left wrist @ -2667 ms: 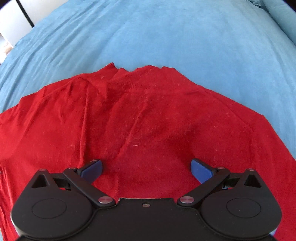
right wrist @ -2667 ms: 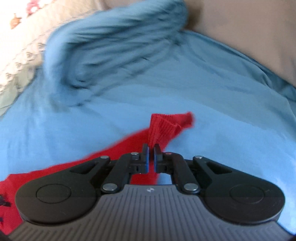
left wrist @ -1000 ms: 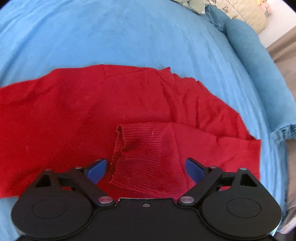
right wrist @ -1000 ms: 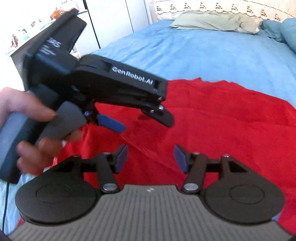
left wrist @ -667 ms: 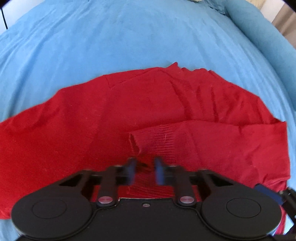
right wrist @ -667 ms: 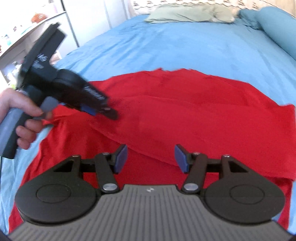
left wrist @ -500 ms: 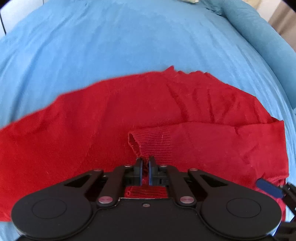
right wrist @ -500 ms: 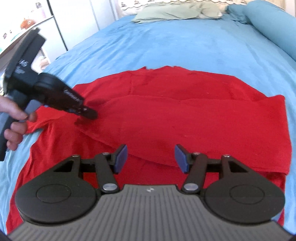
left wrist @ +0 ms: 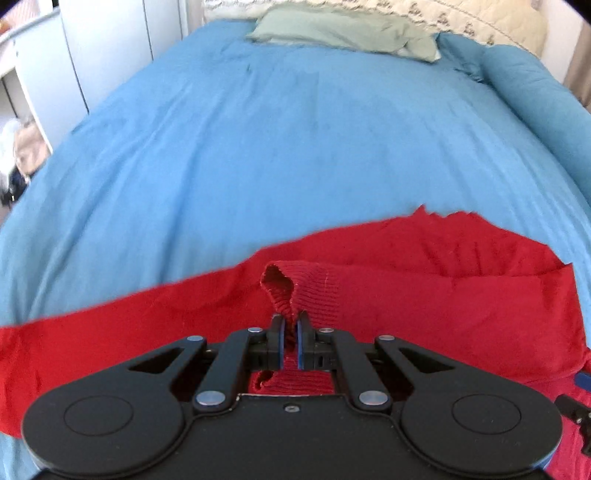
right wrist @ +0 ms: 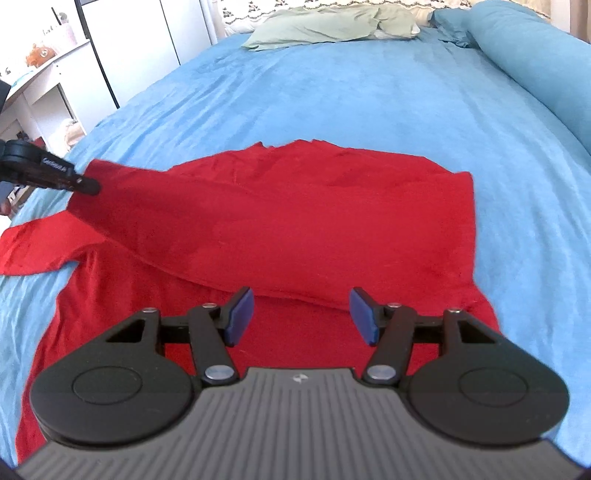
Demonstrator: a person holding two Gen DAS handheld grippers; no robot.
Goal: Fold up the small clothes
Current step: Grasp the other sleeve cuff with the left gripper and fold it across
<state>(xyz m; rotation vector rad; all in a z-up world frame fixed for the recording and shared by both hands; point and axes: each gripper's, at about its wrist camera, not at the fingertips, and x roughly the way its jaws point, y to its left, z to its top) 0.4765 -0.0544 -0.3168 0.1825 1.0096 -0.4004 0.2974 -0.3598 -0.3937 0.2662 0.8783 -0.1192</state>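
Note:
A red knit sweater (right wrist: 303, 218) lies spread on the blue bed cover (right wrist: 332, 92). Its right sleeve is folded across the body. My left gripper (left wrist: 290, 325) is shut on the ribbed cuff (left wrist: 306, 288) of that sleeve and holds it lifted off the sweater (left wrist: 461, 295). The same gripper shows at the left of the right wrist view (right wrist: 86, 187), at the sleeve end. My right gripper (right wrist: 301, 314) is open and empty, just above the sweater's lower part near the folded sleeve's edge.
Green pillows (right wrist: 332, 22) and a rolled blue blanket (right wrist: 535, 55) lie at the head and right side of the bed. White cupboards and shelves (right wrist: 55, 74) stand to the left of the bed.
My left gripper has shut on the sleeve cuff, lifted it and drawn it to the left across the sweater. My right gripper let go of the sleeve, opened and moved back.

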